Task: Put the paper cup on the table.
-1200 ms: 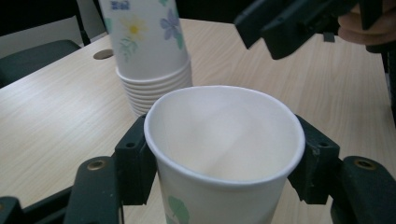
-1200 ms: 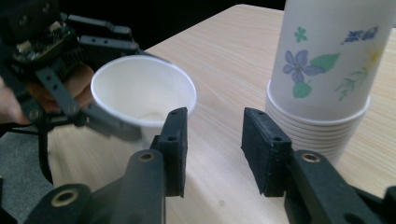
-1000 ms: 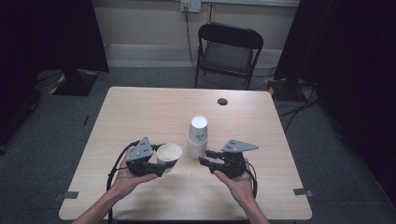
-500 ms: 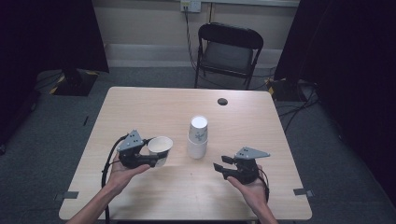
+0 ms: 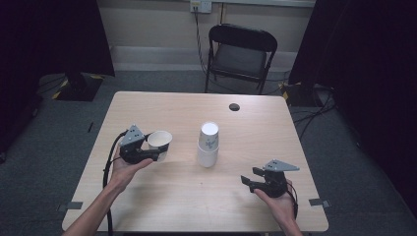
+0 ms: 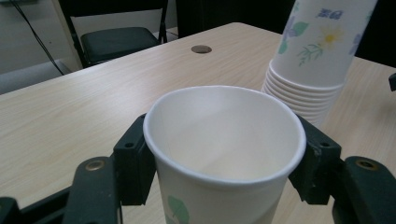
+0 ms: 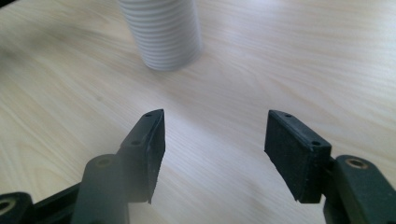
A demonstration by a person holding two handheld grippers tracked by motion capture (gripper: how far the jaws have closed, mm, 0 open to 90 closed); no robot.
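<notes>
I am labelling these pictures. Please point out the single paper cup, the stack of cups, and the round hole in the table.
single paper cup (image 6: 224, 135): left gripper view, inner wall, between the jaws.
stack of cups (image 5: 208, 145): high view, side of the stack.
round hole (image 5: 234, 106): high view, its dark middle.

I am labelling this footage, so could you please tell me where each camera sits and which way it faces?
High view: above the person's side, facing forward and down on the table; both forearms, left tool, right tool.
Left gripper view: rides the left tool, looking along its jaws, shut on a paper cup.
Right gripper view: rides the right tool, jaws apart.
All three share the cup stack.
</notes>
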